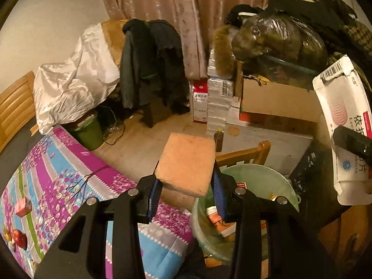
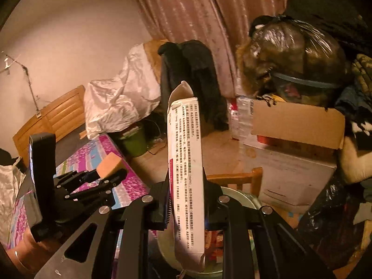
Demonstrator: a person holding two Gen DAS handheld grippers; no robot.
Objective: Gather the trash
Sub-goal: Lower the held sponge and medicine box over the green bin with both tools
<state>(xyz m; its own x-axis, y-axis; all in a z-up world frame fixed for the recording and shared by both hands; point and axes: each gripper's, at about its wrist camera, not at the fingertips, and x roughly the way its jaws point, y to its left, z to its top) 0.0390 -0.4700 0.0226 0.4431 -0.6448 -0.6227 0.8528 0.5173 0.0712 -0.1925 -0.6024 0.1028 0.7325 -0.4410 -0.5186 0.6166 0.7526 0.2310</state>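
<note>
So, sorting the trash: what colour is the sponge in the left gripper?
Pale orange; the sponge shows best in the left wrist view.

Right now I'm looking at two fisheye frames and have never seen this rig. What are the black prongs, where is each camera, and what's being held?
There is no robot arm. A person carries a two-finger gripper in each hand, and a camera on each one looks forward along its fingers.

The left wrist view shows the left gripper shut on an orange sponge. The right wrist view shows the right gripper shut on a flattened white medicine box, held on edge.

Each view also catches the other tool: the box appears at the right edge of the left view, the sponge at the left of the right view.

Below both is a pale green trash bin with packaging already in it. To the left, a table with a purple floral cloth carries a small red box and a red apple.
</note>
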